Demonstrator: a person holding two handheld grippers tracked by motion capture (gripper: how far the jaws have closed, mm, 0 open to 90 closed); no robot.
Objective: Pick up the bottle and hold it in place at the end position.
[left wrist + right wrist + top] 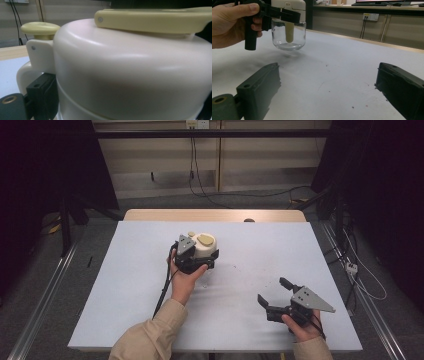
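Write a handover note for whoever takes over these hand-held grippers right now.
Left hand-held gripper: shut on the cream-lidded glass jar, gripping just under the lid. In the right gripper view the jar appears lifted off the white table.
Right hand-held gripper: open, nothing in it, low over the table near the right front.
Done: jar grasped.
Left: where the jar goes next cannot be told.

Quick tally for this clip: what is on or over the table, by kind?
Grippers: 2, the left gripper clamped on the jar's cream top, and the right gripper with jaws apart.
Jars: 1, a glass jar with cream pump lid, held off the table.
Total: 3
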